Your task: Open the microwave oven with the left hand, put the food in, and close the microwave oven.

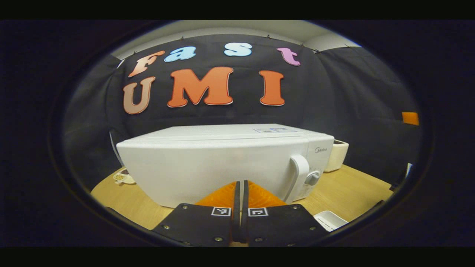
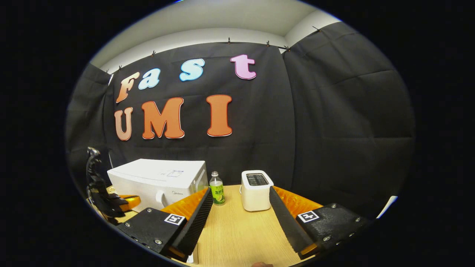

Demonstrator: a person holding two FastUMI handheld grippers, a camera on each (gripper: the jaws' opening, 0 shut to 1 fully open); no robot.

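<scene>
1. In the left gripper view, the left gripper (image 1: pixel 240 185) had its two fingers pressed nearly together, a thin slit between them, with nothing held.
2. Just past those fingertips stood the microwave oven (image 1: pixel 222 163), a white box with its door closed and its plain front face toward the camera.
3. Its curved white handle (image 1: pixel 298 172) ran upright near the right end of the front, and a round knob (image 1: pixel 312 178) sat just beside it on the control panel.
4. The oven rested on a light wooden table (image 1: pixel 345 189); bare tabletop lay to the right of the handle, while the oven's left corner came near the table's left edge.
5. In the right gripper view, the right gripper (image 2: pixel 241 211) was spread wide, its fingers well apart and empty.
6. Between those fingers, farther off, stood a green-labelled bottle (image 2: pixel 216 188) and a white toaster (image 2: pixel 256 190), near each other but not touching.
7. The microwave oven (image 2: pixel 159 178) sat left of the bottle, and the other gripper (image 2: pixel 102 193) was at its front left.
8. Open wooden tabletop (image 2: pixel 237 237) stretched from the right gripper's fingers to the bottle and toaster.
</scene>
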